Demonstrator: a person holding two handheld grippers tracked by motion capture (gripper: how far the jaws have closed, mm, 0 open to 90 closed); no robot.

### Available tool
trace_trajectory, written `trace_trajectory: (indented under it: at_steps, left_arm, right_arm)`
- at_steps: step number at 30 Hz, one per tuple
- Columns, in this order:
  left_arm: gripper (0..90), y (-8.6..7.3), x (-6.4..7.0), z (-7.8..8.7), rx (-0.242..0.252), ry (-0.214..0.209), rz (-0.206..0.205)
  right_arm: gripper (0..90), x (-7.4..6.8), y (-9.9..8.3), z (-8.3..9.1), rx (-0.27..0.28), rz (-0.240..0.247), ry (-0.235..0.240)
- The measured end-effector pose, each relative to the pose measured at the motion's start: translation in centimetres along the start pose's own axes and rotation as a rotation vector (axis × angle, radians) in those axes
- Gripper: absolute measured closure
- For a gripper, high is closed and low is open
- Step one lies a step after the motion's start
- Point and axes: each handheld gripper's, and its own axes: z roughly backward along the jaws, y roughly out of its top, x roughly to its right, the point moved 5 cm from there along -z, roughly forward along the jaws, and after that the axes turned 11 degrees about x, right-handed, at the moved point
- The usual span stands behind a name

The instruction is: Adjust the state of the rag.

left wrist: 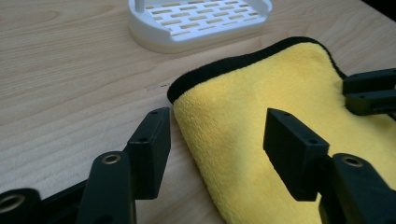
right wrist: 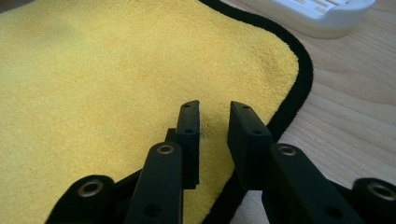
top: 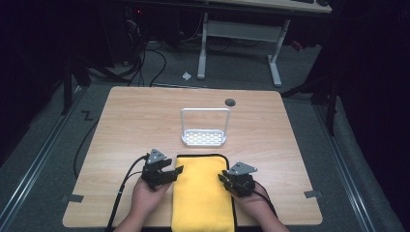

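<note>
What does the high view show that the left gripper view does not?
High view alone: both hands, the rack's upright handle loop, the dark round spot near the table's far edge, the floor and desk legs beyond. Left gripper view alone: the left claw up close, open astride the cloth's edge, and the black piping. Both share the yellow cloth, the white slotted rack and the right claw.

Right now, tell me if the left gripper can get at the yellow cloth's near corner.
Probably yes: the left gripper is open, its jaws straddling the yellow cloth edge, with nothing between them.
</note>
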Motion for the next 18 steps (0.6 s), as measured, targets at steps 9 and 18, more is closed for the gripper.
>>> trace_trajectory:
  at_steps: [9,18]
  left_arm:
    - [40.7,0.1,-0.4,-2.9,-0.070,0.006,0.060]
    - [70.8,-0.6,-1.2,-3.0,-0.036,0.007,0.094]
  right_arm:
    - [73.4,0.0,-0.1,0.0,0.006,0.000,0.009]
    - [71.9,0.0,-0.1,0.0,0.009,0.007,0.018]
